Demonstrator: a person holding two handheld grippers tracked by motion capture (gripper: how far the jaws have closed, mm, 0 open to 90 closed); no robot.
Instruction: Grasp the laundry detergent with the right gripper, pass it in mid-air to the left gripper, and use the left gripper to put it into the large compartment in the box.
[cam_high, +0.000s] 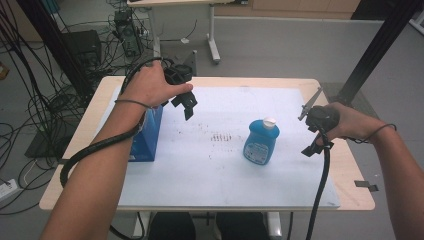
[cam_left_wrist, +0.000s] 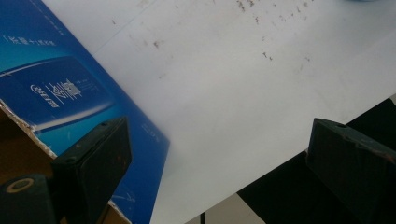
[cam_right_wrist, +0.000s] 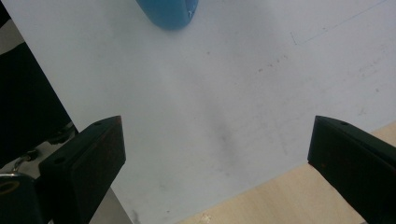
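Standing blue bottle (cam_high: 261, 142) beside box (cam_high: 148, 135)

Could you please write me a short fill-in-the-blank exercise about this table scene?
1. The bottle with the white cap is ____ in colour.
2. Both the left gripper and the right gripper have their jaws ____.
3. The blue box stands nearest the ____ gripper.

Missing words: blue; open; left

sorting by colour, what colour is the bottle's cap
White, on a blue bottle; the cap shows best in the high view.
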